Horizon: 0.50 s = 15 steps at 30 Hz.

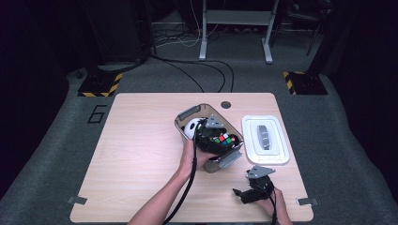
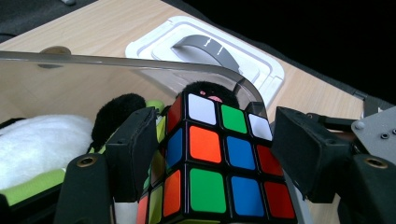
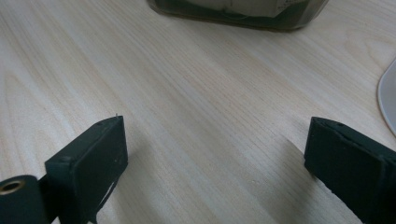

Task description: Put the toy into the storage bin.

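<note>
Puzzle cube (image 2: 219,163) between left gripper (image 2: 210,154) fingers, right pad clear: grip loose, cube lodged in clear bin (image 1: 187,114) for packing. Right gripper (image 3: 215,163) fingers apart, idle above bench (image 3: 187,93).

A "6" marks the floor (image 1: 96,114) (black, left of table).

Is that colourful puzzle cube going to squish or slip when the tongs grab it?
Probably no squishing: the puzzle cube looks like hard plastic with straight edges, unlike the fluffy toy beside it in the clear box. It might slip a little, since its stickers look shiny. Its flat sides suit the left tongs, whose pads stand on either side, and it shouldn't roll.
</note>
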Motion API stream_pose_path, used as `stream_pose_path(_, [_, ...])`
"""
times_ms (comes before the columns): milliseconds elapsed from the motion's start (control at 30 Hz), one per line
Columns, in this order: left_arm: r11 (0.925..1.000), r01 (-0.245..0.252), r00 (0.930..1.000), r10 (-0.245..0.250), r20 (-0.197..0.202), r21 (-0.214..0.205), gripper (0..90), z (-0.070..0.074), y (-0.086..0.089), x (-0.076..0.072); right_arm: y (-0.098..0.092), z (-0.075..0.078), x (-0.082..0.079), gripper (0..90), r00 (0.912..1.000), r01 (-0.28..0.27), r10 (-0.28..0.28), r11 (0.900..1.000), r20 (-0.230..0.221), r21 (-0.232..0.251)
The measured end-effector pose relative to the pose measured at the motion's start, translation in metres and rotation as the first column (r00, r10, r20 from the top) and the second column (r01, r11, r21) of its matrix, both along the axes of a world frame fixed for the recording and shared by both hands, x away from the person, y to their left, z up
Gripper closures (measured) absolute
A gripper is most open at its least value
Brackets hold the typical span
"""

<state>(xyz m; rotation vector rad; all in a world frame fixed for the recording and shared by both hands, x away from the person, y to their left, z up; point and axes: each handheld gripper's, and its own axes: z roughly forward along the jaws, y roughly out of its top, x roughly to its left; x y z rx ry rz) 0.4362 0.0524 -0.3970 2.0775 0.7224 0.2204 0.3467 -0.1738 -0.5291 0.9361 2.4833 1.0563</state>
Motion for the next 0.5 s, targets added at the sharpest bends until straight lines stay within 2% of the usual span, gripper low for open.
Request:
stream_pose_path(367, [0.9998,-0.003,0.9999,0.004,0.01,-0.019,31.7,-0.0031,0.0019,-0.0008,0.0002,-0.0001,-0.0003,5.5,1.0,0.006,-0.006,1.0,-0.002,0.004])
stream_pose_path(500, [0.9999,-0.015,0.9994,0.015,0.03,0.004,30.3,0.0031,0.0012,-0.0059,0.0001,0.0001,-0.0003,5.7,1.0,0.007,-0.007,1.0,-0.001,0.003])
